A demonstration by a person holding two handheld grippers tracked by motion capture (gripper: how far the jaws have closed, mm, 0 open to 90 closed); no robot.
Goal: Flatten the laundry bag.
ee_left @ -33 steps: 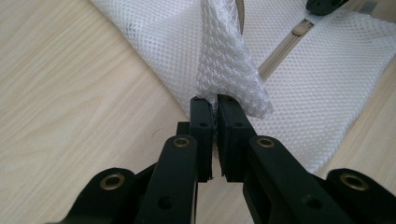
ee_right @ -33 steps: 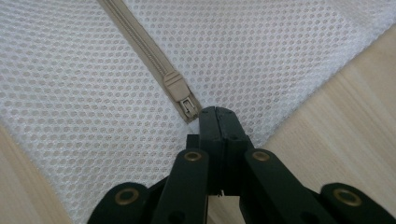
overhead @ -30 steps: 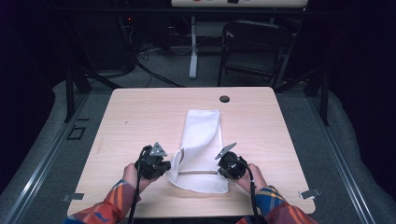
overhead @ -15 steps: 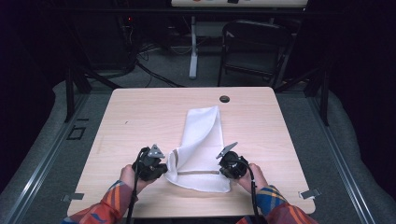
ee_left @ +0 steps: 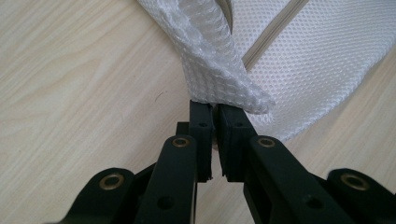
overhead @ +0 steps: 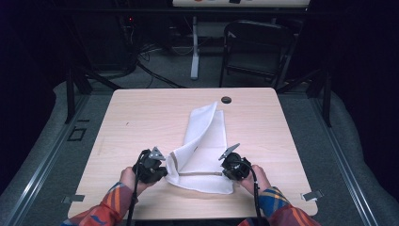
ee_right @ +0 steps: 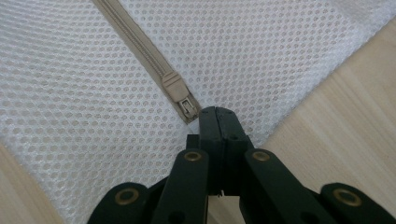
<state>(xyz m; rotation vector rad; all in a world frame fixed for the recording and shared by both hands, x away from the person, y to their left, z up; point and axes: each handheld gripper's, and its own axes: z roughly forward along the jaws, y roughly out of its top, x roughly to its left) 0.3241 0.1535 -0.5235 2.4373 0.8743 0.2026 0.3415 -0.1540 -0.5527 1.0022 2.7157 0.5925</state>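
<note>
My left gripper (ee_left: 215,108) pinches a bunched corner of the white mesh zippered laundry bag (overhead: 203,149) at the pale wooden table's (overhead: 141,117) six o'clock edge, while my right gripper (ee_right: 215,112) clamps the beige zipper pull (ee_right: 186,103).

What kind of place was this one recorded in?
Probably a lab or studio set up for recording: a bare wooden table on grey carpet, dark curtained surroundings, loose cables on the floor, and a folding chair behind.

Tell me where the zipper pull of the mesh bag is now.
In the right gripper view the zipper pull lies on the white mesh bag, just left of the shut right gripper tips, near the bag's edge.
</note>
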